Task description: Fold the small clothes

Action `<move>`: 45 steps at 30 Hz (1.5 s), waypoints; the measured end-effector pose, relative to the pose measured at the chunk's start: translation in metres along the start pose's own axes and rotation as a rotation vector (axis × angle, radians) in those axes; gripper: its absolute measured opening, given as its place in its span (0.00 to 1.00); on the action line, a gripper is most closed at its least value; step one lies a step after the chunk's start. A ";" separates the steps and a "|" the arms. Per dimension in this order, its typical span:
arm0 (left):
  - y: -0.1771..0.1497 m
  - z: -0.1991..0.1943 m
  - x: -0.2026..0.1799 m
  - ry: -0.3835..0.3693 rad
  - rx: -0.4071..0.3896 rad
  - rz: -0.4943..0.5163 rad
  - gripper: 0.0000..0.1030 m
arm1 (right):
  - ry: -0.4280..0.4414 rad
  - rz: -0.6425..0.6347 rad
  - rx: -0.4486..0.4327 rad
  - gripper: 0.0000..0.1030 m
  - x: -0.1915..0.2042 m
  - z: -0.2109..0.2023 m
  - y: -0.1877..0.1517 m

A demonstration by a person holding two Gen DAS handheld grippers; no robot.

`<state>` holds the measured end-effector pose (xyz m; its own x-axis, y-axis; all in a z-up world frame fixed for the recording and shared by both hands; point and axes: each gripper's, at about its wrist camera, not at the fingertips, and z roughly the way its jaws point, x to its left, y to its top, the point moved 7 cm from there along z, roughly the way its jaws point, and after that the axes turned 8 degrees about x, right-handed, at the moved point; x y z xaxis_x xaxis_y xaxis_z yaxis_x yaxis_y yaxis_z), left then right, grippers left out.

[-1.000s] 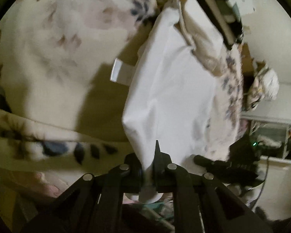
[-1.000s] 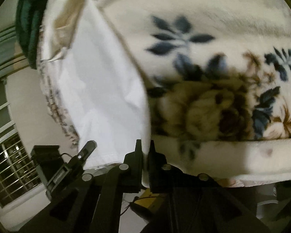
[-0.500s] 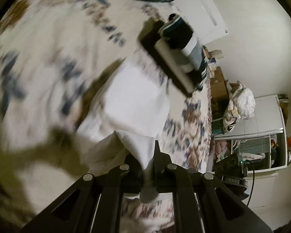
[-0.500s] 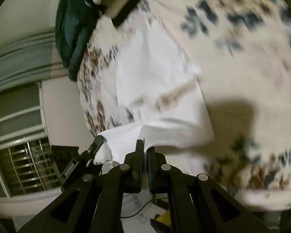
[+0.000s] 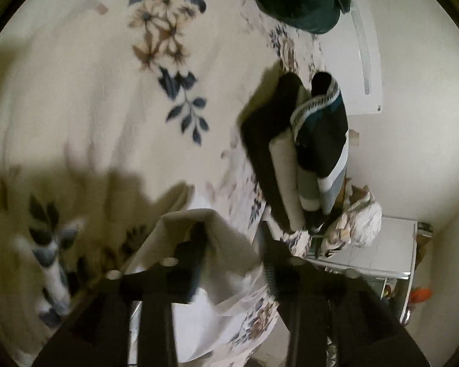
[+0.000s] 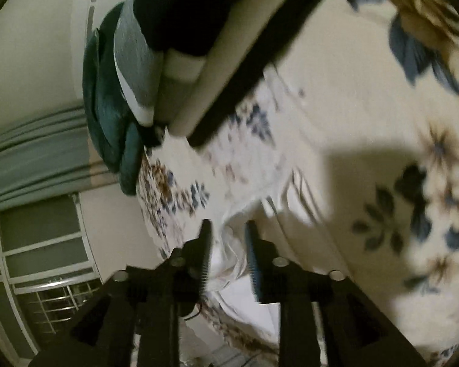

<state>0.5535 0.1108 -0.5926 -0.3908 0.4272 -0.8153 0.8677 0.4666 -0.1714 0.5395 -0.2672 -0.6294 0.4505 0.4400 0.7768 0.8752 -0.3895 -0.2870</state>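
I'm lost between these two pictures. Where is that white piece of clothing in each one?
Left wrist view: the white garment lies low in the middle, crumpled between the open fingers.
Right wrist view: it is at bottom centre, between that gripper's open fingers.
Shared landmark: the stack of folded clothes, right of centre in the left view, top left in the right.

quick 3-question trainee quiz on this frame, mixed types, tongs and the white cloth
1. True or false: the left tongs are clamped shut on the white garment.
2. What lies between the right tongs? A) a sock B) white cloth C) nothing
3. What does the white garment rest on?

Key:
1. False; their jaws have just been opening, cloth loose between them.
2. B
3. The floral blanket, near the folded stack.
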 end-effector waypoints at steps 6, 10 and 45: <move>0.001 -0.019 -0.001 0.061 -0.046 0.074 0.49 | -0.152 -0.123 0.020 0.47 -0.009 0.001 -0.011; 0.000 -0.028 -0.004 0.170 -0.074 0.181 0.49 | -0.246 -0.216 0.042 0.47 -0.009 0.016 -0.019; 0.029 0.040 -0.041 0.388 0.002 0.526 0.03 | -0.439 -0.271 -0.134 0.03 -0.006 0.034 0.027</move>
<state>0.6071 0.0759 -0.5857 0.0036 0.8466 -0.5322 0.9738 0.1180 0.1944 0.5664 -0.2529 -0.6613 0.2677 0.8252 0.4974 0.9533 -0.3018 -0.0122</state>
